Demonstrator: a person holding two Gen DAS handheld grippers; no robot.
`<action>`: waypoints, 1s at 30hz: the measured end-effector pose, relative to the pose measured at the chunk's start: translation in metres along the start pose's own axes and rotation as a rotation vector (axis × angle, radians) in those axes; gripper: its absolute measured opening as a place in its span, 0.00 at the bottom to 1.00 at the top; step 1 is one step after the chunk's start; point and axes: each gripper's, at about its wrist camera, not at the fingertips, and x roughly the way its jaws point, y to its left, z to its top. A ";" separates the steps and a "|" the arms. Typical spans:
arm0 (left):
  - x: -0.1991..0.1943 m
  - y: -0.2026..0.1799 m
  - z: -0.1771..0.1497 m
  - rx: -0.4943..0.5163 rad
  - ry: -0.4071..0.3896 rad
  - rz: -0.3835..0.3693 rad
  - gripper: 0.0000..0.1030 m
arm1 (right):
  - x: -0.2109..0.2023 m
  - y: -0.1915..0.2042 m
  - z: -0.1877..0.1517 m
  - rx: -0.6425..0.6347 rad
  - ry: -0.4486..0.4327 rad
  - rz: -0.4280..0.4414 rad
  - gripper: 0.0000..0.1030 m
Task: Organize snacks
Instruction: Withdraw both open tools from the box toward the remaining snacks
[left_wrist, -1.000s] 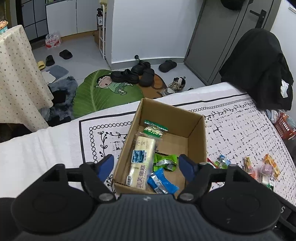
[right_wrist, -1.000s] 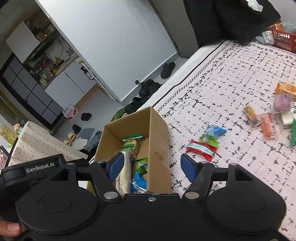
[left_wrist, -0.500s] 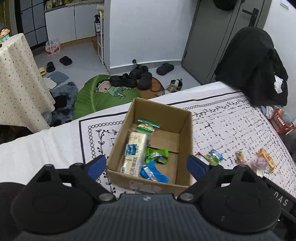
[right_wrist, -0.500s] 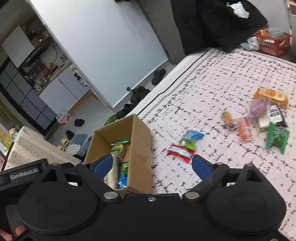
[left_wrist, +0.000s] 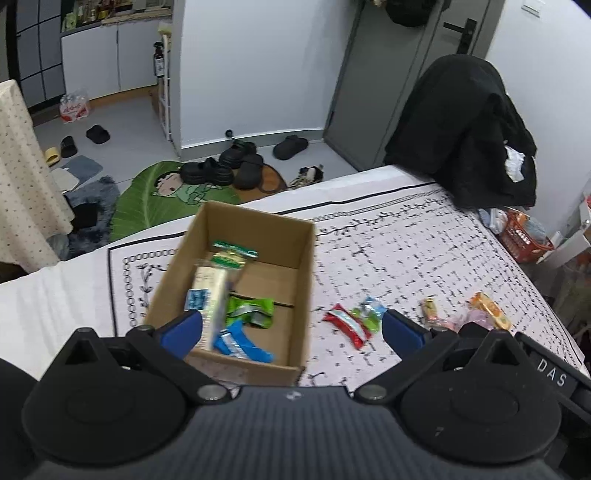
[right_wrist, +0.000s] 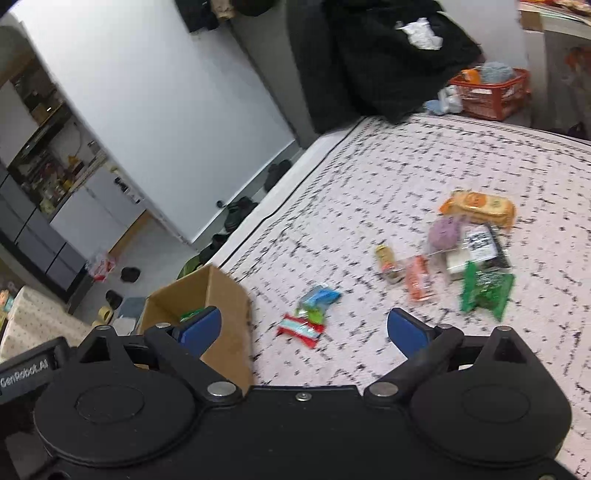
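On patterned cloth (left_wrist: 406, 258), rectangular cardboard box (left_wrist: 303, 280), crinkly foil snack packets (right_wrist: 301, 326)

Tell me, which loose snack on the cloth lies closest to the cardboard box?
The red packet, beside the blue-and-green one; every other loose snack lies farther from the box.

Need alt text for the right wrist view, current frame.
Open right gripper hangs empty over a patterned bedspread scattered with snack packets, the nearest a red one beside a blue-green one. A cardboard box with snacks inside sits at left; more packets cluster at right.
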 end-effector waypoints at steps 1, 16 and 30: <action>0.000 -0.004 0.000 0.006 -0.003 -0.008 1.00 | -0.001 -0.005 0.002 0.013 -0.008 -0.005 0.94; 0.017 -0.046 -0.008 0.036 0.024 -0.073 1.00 | -0.020 -0.054 0.018 0.121 -0.102 -0.062 0.94; 0.051 -0.079 -0.026 0.035 0.061 -0.070 1.00 | -0.025 -0.095 0.025 0.188 -0.103 -0.093 0.94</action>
